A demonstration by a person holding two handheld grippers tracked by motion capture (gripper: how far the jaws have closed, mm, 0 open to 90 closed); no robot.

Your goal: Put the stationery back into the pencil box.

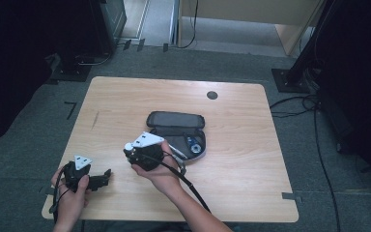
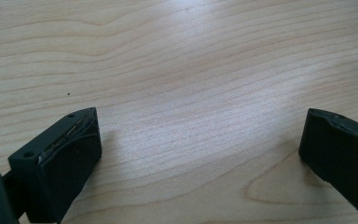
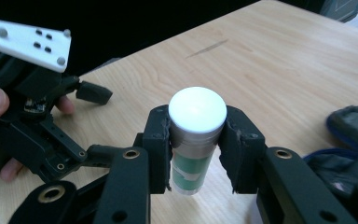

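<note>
My right gripper [image 3: 198,140] is shut on a small upright tube [image 3: 197,112] with a white cap and a green label, its pads pressing both sides. In the high view the right gripper [image 1: 131,153] holds the tube [image 1: 128,146] just above the table, left of an open dark grey pencil case [image 1: 176,121] with pens inside. My left gripper [image 1: 107,175] rests low near the table's front left corner. Its jaws stand wide apart over bare wood in the left gripper view [image 2: 200,149], nothing between them. The right gripper view also shows the left gripper [image 3: 98,121] at the left.
The wooden table [image 1: 232,159] has a round black grommet [image 1: 212,95] near its far edge. An edge of the pencil case [image 3: 354,126] lies at the right of the right gripper view. Cables [image 1: 314,121] and black stands sit on the carpet around the table.
</note>
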